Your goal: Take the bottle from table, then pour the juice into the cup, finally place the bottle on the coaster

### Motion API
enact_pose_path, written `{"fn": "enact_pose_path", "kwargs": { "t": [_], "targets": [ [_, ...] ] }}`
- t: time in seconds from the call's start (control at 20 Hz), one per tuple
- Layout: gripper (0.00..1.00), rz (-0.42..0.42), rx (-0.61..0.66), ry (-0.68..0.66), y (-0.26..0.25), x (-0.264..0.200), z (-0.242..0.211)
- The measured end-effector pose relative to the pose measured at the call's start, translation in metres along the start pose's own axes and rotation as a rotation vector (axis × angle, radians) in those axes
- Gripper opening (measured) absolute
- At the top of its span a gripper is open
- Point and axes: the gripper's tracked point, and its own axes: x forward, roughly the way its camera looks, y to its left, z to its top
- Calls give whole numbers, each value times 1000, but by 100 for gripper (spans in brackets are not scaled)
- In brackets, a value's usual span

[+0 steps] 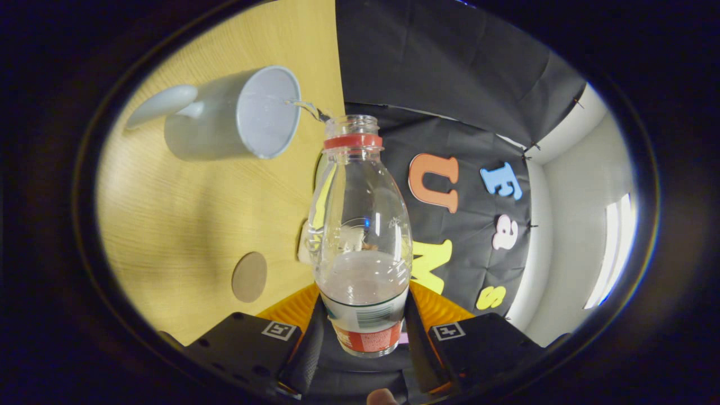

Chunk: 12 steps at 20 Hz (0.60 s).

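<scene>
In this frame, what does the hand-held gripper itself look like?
The hand-held gripper has two broad, blocky finger housings with flat angular faces. Each carries a small square black-and-white fiducial marker on top, and the nearer housing shows small round holes. Ribbed orange parts sit behind the fingers.

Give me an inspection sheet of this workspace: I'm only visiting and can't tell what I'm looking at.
Surface: light wooden table, seen rotated because the gripper is tipped.
Job's things: clear plastic bottle with a red neck ring, cap off, some liquid left; a thin stream runs from its mouth into the grey cup with a handle; round brown coaster lies bare on the table.
Clutter: nothing seen.
Grippers: gripper shut on the bottle's labelled lower body, both fingers pressing its sides.
Cables: nothing seen.
Surroundings: black cloth wall behind the table; white wall beyond it.
</scene>
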Motion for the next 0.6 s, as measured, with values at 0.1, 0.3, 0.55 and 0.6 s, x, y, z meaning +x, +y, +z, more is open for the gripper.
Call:
{"fn": "enact_pose_path", "kwargs": {
  "t": [0.1, 0.3, 0.55, 0.6],
  "targets": [
    [73, -1, -5, 2, -1, -1, 0],
    [73, -7, -13, 4, -5, 0, -1],
    [73, -10, -23, 8, -9, -1, -1],
    [73, -11, -30, 10, -10, -1, -2]
  ]
}}
